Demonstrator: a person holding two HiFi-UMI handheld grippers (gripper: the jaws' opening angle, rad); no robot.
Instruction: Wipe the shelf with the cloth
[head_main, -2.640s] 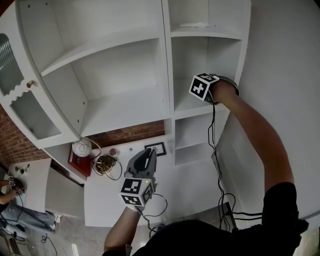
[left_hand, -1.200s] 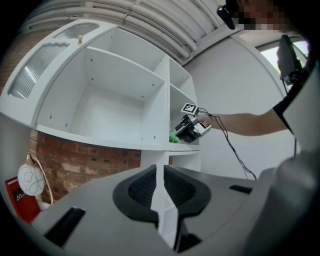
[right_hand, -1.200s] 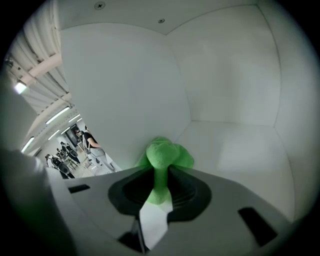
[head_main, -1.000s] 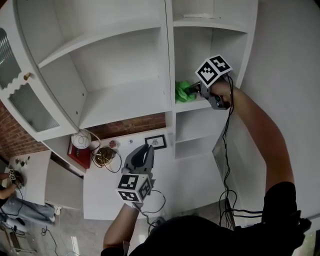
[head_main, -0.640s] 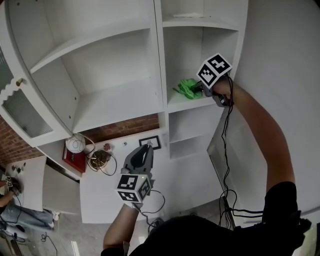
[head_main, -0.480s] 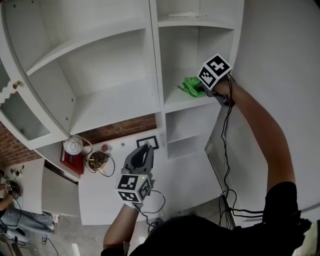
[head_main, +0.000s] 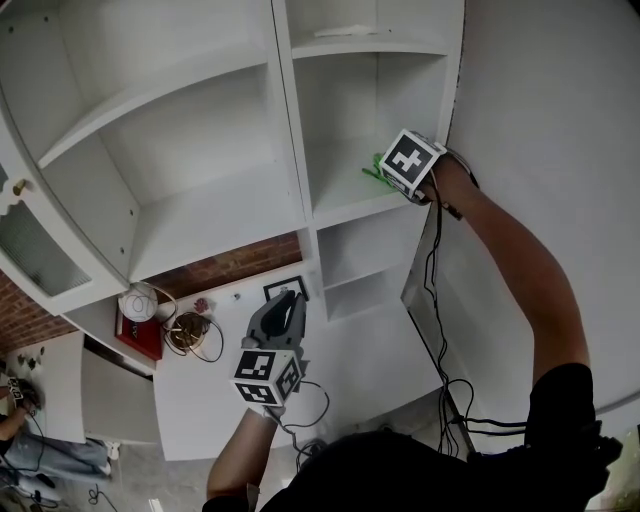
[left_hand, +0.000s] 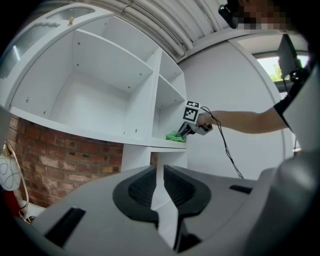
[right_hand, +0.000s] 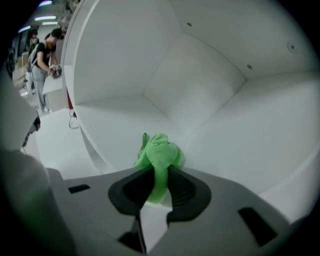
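A green cloth (right_hand: 160, 155) is pinched between the jaws of my right gripper (right_hand: 159, 177), bunched up and pressed onto the white shelf board (right_hand: 115, 120). In the head view the right gripper (head_main: 388, 176) reaches into the narrow right-hand compartment, and its marker cube hides most of the cloth (head_main: 374, 166). The cloth sits near the right back of that shelf (head_main: 345, 210). The left gripper view shows the cloth (left_hand: 175, 135) on the shelf edge. My left gripper (head_main: 288, 303) hangs lower, in front of the counter, shut with nothing between its jaws (left_hand: 159, 182).
The white cabinet has wide compartments (head_main: 200, 215) to the left and a glass door (head_main: 25, 250) swung open. On the counter below lie a red box (head_main: 135, 325), coiled wire (head_main: 185, 335) and a small frame (head_main: 283, 290). A cable (head_main: 432, 300) hangs from my right gripper. A person (right_hand: 47, 45) stands far off.
My right gripper has dragged the cloth along the shelf from its front left toward the right back. The head view has shifted right. My left gripper has stayed where it was.
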